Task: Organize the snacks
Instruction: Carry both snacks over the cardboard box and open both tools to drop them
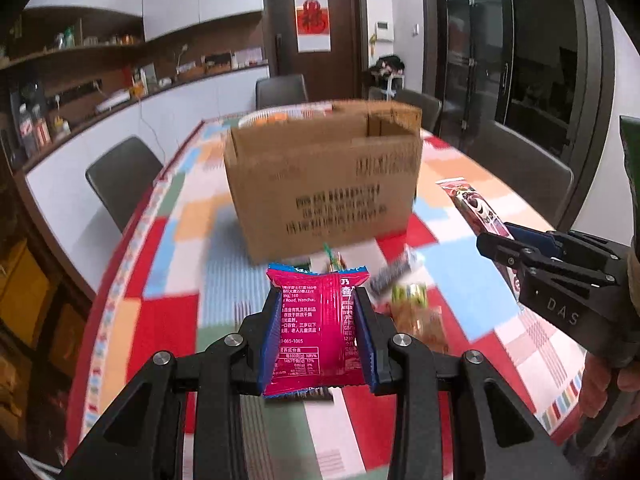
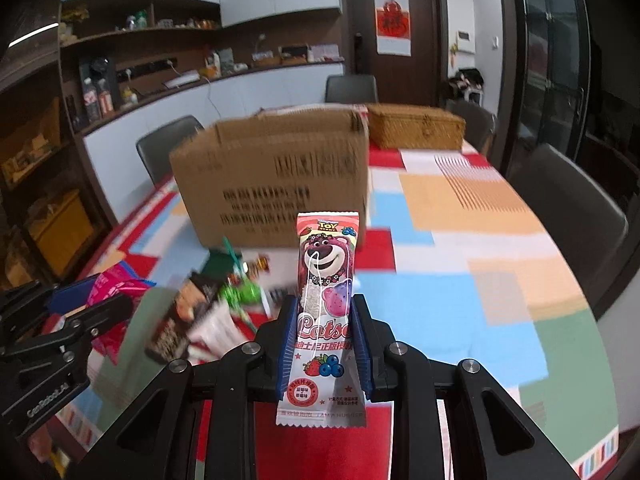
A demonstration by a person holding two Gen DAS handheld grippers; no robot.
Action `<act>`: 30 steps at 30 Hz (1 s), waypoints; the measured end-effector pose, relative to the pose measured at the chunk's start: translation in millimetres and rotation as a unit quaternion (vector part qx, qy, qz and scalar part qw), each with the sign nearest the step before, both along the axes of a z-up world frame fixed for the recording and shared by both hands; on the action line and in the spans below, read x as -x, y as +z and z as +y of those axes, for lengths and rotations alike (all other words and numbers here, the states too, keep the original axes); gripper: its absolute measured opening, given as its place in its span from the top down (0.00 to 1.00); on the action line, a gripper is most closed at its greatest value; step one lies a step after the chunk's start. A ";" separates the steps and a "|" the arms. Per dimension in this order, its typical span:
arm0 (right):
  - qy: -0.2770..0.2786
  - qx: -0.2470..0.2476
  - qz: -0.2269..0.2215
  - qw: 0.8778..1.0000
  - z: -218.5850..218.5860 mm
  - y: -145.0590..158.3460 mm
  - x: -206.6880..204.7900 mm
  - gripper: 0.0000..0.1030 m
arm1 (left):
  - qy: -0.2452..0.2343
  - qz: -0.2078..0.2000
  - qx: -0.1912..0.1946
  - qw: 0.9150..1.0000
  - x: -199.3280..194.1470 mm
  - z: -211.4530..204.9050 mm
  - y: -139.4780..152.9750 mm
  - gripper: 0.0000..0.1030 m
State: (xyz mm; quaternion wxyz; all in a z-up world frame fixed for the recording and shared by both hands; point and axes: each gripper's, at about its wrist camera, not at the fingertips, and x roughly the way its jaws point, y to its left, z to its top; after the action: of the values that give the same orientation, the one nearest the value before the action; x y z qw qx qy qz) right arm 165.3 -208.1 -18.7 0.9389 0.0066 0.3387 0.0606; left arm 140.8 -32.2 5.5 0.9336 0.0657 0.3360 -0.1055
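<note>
A magenta snack packet (image 1: 316, 332) is pinched between the blue pads of the left gripper (image 1: 317, 300), held off the table with its printed back facing the camera. A long Lotso candy wrapper (image 2: 325, 304) is clamped the same way in the right gripper (image 2: 323, 312), standing upright between the closed fingers. Both items are carried above the patchwork tablecloth (image 2: 500, 240), short of the open cardboard box (image 1: 324, 176), which stands in the middle of the table with its top flaps up.

The step in hand is judged to be transport: both packets are lifted and aimed at the box, not yet over its rim. A loose pile of remaining snacks (image 2: 224, 300) is seen in front of the box; motion blur leaves their number and kinds unclear, though a green wrapper and a dark bar seem to be among them. A wicker basket (image 2: 416, 126) is seen behind the box, to its right.

The next move likely calls for each gripper to be raised above the near wall of the box, carried over the opening, and only then opened. The tall wrapper could catch on the box edge if brought in low.
</note>
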 end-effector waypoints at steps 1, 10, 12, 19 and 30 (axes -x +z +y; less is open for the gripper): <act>0.003 0.000 -0.008 1.000 1.1 6.5 -4.9 0.73 | -0.001 -0.005 0.000 1.000 -5.0 0.6 5.2 0.67; 0.021 0.001 -0.055 0.998 12.0 49.4 -47.4 0.73 | 0.002 -0.043 0.004 0.999 -52.2 6.9 44.5 0.67; 0.025 0.002 -0.061 0.998 14.0 55.4 -55.9 0.73 | 0.002 -0.045 0.008 0.999 -63.1 8.5 50.6 0.67; 0.033 -0.009 -0.062 0.997 16.8 73.3 -87.9 0.73 | 0.001 -0.036 0.017 0.999 -96.0 10.9 64.3 0.67; 0.051 -0.020 -0.047 0.997 23.4 82.2 -145.0 0.73 | 0.003 -0.026 0.022 0.999 -159.4 12.5 71.7 0.67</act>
State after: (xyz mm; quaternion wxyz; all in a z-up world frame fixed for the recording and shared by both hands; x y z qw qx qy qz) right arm 310.3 -184.7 63.5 0.9491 0.0050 0.2931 0.1149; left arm 300.2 -19.7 77.2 0.9435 0.0473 0.3096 -0.1084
